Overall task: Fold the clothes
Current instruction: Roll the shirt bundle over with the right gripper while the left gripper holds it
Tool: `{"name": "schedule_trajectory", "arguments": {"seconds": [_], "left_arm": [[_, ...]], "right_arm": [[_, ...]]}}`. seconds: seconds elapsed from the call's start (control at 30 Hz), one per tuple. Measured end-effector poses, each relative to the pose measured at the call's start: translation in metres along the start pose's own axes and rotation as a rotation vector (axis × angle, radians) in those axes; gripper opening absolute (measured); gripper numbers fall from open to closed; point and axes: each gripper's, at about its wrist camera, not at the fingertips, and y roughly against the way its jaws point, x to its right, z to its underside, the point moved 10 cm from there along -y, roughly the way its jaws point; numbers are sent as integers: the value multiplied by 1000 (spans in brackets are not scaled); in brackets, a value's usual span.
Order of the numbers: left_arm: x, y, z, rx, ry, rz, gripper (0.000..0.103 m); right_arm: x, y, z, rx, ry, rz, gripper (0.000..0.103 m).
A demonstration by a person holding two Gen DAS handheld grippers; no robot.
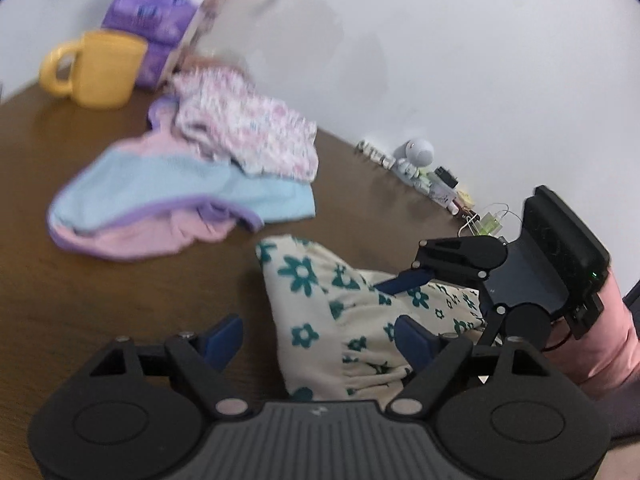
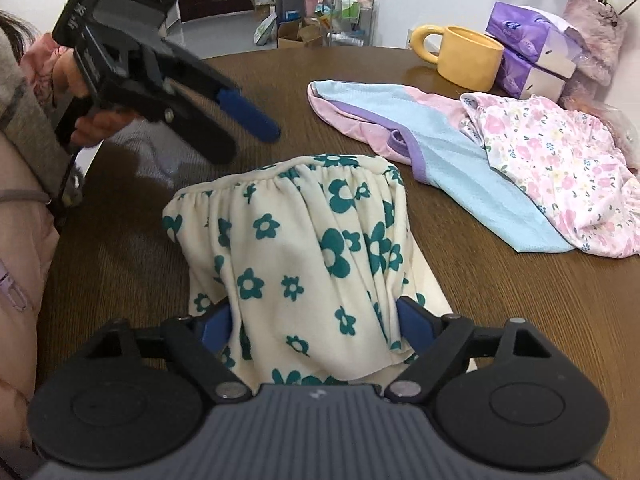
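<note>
Cream cotton garment printed with teal flowers (image 2: 320, 256) lies bunched near the front edge of the brown wooden tabletop (image 2: 540, 312), its gathered elastic band toward the middle. The right tool (image 2: 316, 320) hangs over it with blue pads spread wide; cloth drapes between them, but the pads do not appear to squeeze it. The left tool (image 1: 320, 338) also stands apart: its right pad rests against the garment's side and its left pad sits over bare wood, so it grips nothing.

Further back, toward the far edge, a pale blue and pink garment with purple trim (image 2: 432, 136) lies partly under a white garment with pink flowers (image 2: 560, 168), beside a yellow ceramic mug (image 2: 468, 56) and purple tissue packs (image 2: 532, 52).

The fold appears to be half made. To do it well, each tool would best close on a single outer corner rather than a bunched handful, then lift both together, keep the edge taut and level, and lay it squarely onto the opposite edge before smoothing out ridges.
</note>
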Motion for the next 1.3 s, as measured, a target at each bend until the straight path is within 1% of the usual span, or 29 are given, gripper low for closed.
{"name": "schedule_trajectory", "arguments": {"seconds": [0.03,0.07,0.13,0.23,0.27,0.3,0.4,0.43,0.47,0.5,0.53,0.63,0.7,0.83,0.87,0.9,0.97,1.0,1.03,1.1,1.13,1.17,1.23,1.27,1.3], "left_arm": [[-1,-4,2,-14,19,4,81],[-1,-8,3,-24,30,-1,72],[0,-15,7,-40,36,4,61],[2,-23,8,-48,40,0,61],[2,-24,8,-44,46,-5,60],[2,-25,9,-40,56,-10,56],[3,-29,8,-24,76,-18,39],[5,-27,5,-13,54,-25,30],[8,-26,3,-2,31,-31,26],[11,-24,-1,10,8,-38,25],[14,-24,-3,15,-41,-60,25],[23,-24,-10,24,-190,-132,25],[25,-27,-13,12,-245,-151,25],[24,-32,-15,-9,-284,-162,26],[23,-33,-15,-14,-289,-166,26],[22,-34,-14,-13,-286,-167,27],[18,-32,-13,-6,-255,-154,29],[17,-31,-12,-1,-234,-143,30],[15,-29,-11,4,-213,-132,33],[11,-26,-8,15,-162,-122,42],[8,-24,-5,14,-131,-115,51],[5,-22,-3,9,-99,-105,56],[3,-20,3,1,-38,-66,56],[3,-20,6,-1,-5,-43,60],[3,-19,8,-3,27,-20,61]], "right_arm": [[0,1,1,2,-2,4,85],[0,1,1,5,-4,8,85],[0,2,2,10,-7,17,85],[-2,3,3,19,-6,31,85],[-2,3,3,23,-8,35,85],[-2,3,4,26,-8,38,85],[-3,3,4,37,-13,50,85],[-3,3,4,41,-17,56,85],[-3,3,3,44,-22,62,86],[-2,3,3,47,-29,73,86],[-2,4,2,50,-36,88,86],[0,11,1,63,-49,137,87],[0,21,1,86,-56,166,87],[0,46,-3,177,-109,168,86],[0,46,-3,178,-106,171,86],[0,46,-4,176,-102,174,83],[3,34,-1,132,-98,194,70],[5,27,1,108,-106,193,55],[7,20,2,93,-123,181,47],[9,15,3,101,-154,155,46],[10,15,4,101,-163,151,46],[11,14,5,101,-171,148,46],[12,14,6,101,-182,144,46],[12,14,6,101,-185,144,46],[12,13,6,101,-187,145,46]]}}
